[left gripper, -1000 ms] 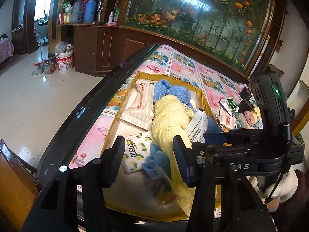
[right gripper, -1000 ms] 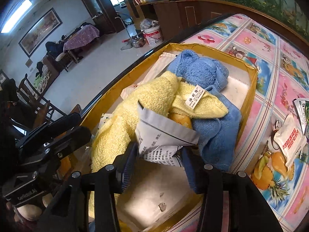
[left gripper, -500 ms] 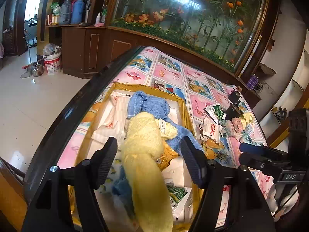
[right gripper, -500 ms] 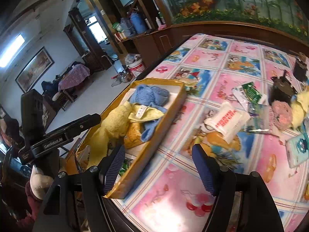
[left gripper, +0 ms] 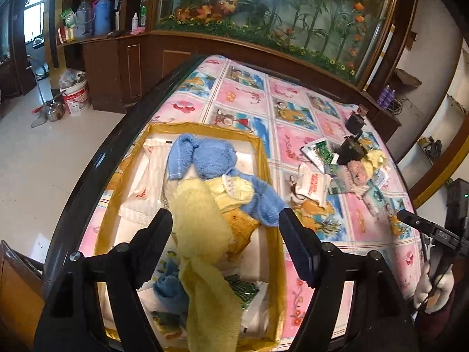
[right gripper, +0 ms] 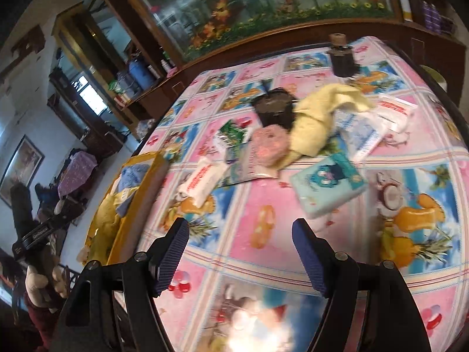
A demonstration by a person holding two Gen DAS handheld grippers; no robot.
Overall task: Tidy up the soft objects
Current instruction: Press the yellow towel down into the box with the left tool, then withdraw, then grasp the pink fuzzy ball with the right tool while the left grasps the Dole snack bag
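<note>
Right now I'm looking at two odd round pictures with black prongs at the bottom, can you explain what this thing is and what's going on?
Those prongs are hand-held tongs, one in each of a person's hands, each with a wide-angle camera looking along its fingers. No robot is involved.

The left view looks through the left tongs down into a yellow tray piled with a yellow towel and a blue towel.

The right view looks through the right tongs at the patterned tablecloth. On it lie another yellow cloth, a pink fluffy thing, a pale blue packet and a white packet, beside the tray.

Both tongs are open and hold nothing.
</note>
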